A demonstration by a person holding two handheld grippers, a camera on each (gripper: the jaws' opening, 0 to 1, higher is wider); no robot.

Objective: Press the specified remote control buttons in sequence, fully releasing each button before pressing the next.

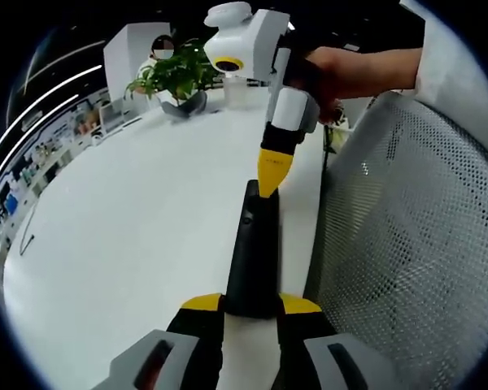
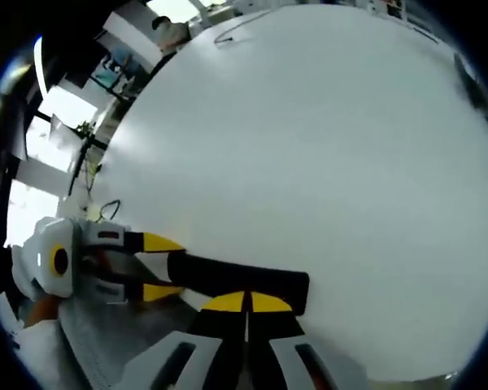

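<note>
Left gripper view: white table [image 1: 122, 244] spreads across the left and centre of the frame, bare and open out to its far rim at upper left. Table edge runs down the right of centre; past it a grey mesh chair back [image 1: 407, 244] crowds the right side — little room there.

Black remote [image 1: 254, 252] lies lengthwise near that edge, its near end clamped between the yellow tips of the left gripper [image 1: 250, 304] at bottom centre. Right gripper [image 1: 272, 175] comes down from the top, held by a hand [image 1: 350, 71]; its yellow tips are drawn together to a point and touch the remote's far end.

Right gripper view: remote lies across lower centre, the closed yellow tips of the right gripper on it at bottom, the left gripper gripping its end from lower left. Open tabletop above and right.

Potted plant [image 1: 176, 77] in a dark bowl stands at the table's far end, top of the left gripper view; a white cup [image 1: 236, 91] just beside it — contents cannot tell.
</note>
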